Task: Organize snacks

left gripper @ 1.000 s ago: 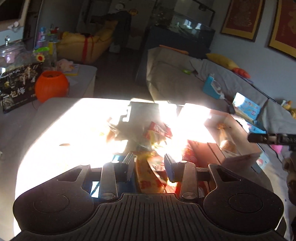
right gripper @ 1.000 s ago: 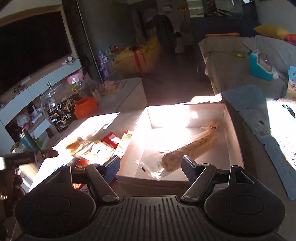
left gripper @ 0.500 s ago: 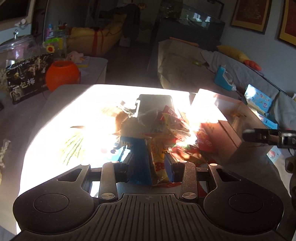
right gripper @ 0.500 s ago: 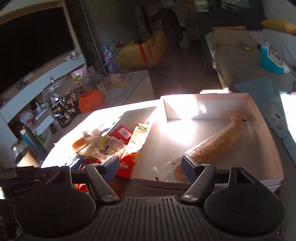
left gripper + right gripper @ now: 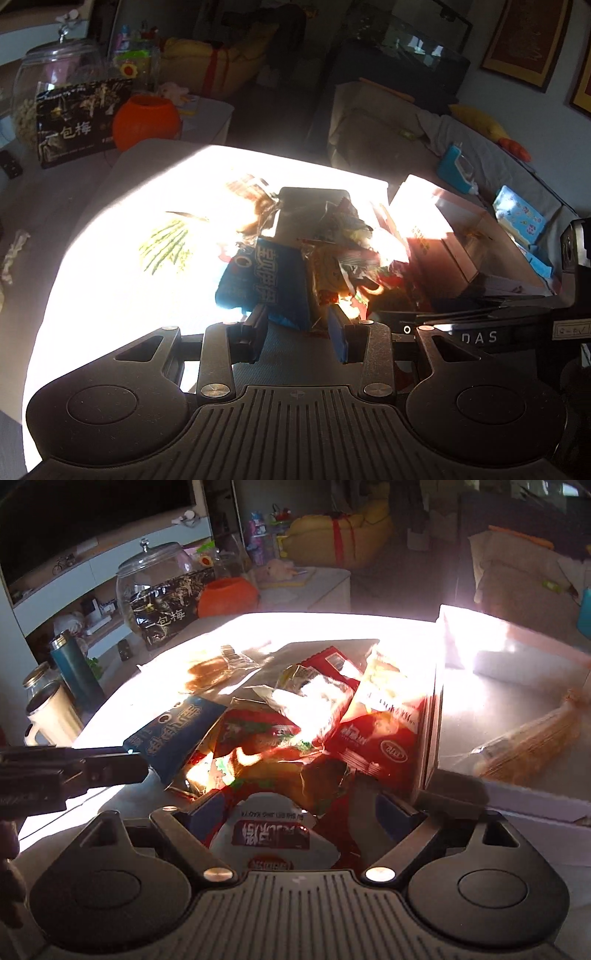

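1. Now the right gripper [image 5: 301, 814] is seen with jaws newly spread wide; a red-and-white snack packet [image 5: 273, 840] lies between them, unpinched.
2. Ahead of the jaws sits the snack pile [image 5: 295, 716]; to their right, the box [image 5: 517, 808], where one long wrapped snack [image 5: 532, 742] lies.
3. The left gripper [image 5: 297, 330] stands partly spread at a blue packet [image 5: 264, 278], with no grip discernible.
4. A fresh pick appears prepared.
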